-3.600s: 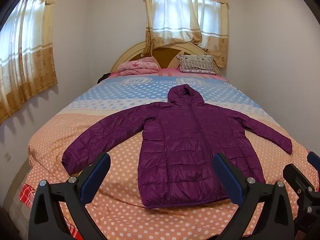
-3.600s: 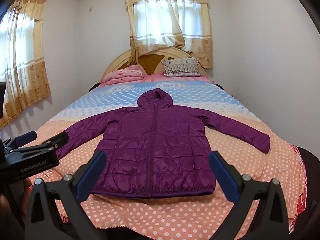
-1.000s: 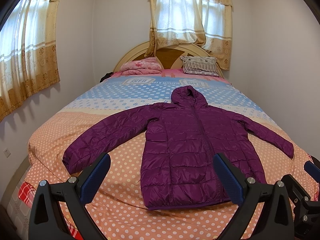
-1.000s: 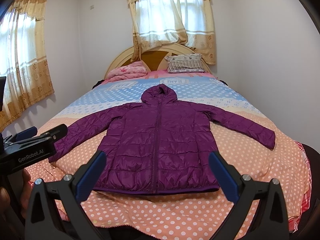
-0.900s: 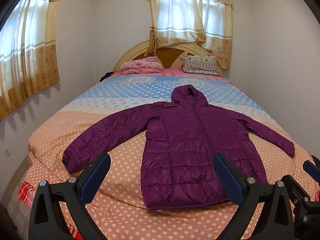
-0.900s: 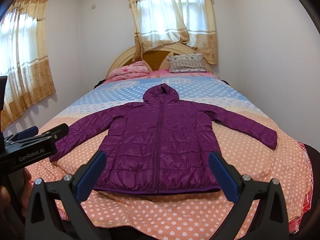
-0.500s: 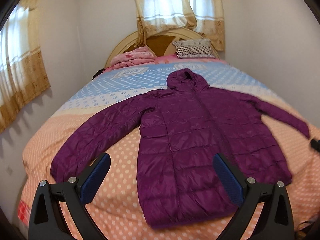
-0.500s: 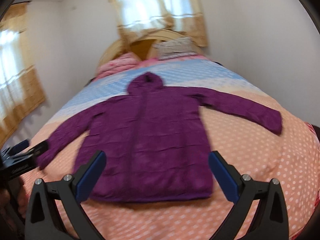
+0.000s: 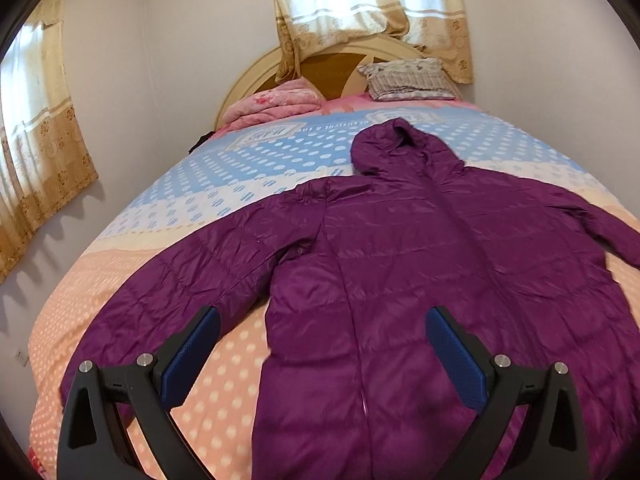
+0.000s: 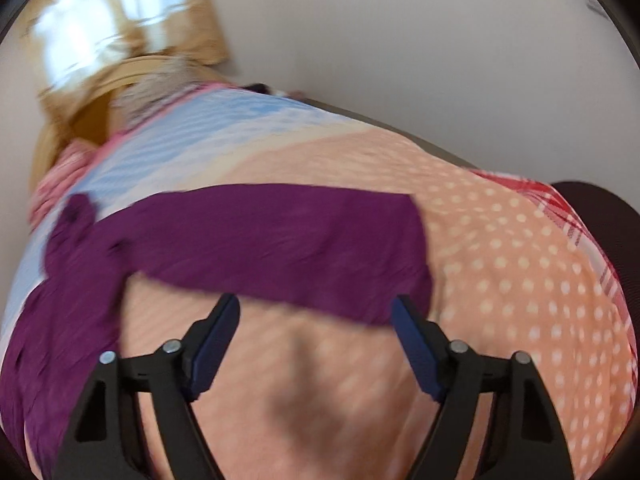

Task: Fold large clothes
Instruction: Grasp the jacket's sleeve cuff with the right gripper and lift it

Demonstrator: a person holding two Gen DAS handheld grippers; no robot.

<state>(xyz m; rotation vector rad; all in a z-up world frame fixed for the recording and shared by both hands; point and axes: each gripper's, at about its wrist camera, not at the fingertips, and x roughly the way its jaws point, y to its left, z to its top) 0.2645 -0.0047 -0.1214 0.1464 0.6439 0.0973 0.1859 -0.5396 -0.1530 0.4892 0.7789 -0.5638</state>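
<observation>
1. Left wrist view:
   - The jacket (image 9: 420,280) is seen spread flat, front up, on the bed (image 9: 224,364), hood toward the headboard (image 9: 320,64), hem toward the camera.
   - The left gripper (image 9: 322,354) is held over the near part of the jacket; its jaws are spread wide and nothing is gripped between them.
   - The jacket's left sleeve (image 9: 192,280) is laid out to the picture's left, its long axis slanting from the shoulder down toward the bed's near corner. The cuff is found just beyond the left fingertip, partly hidden by the finger.
   - The body of the jacket is seen ahead and to the right of this gripper.

2. Right wrist view (blurred):
   - The right gripper (image 10: 316,312) is pointed down at the bedspread; its jaws are closing, with nothing yet between them, only bare spotted cover being framed.
   - The jacket's right sleeve (image 10: 280,244) is seen just ahead of the fingertips, its long axis lying across the view, almost square to the gripper's line.
   - The cuff end is placed beside the right fingertip; contact cannot be told through the blur.
   - The bed's edge and a red plaid cloth (image 10: 560,208) are seen further right.

3. Judgement:
   - Each sleeve is judged nearer to the gripper on its own side; the right one appears closer to its cuff.
   - A sleeve fold inward over the body is taken as the coming step, so a short advance onto the cuff is needed.
</observation>
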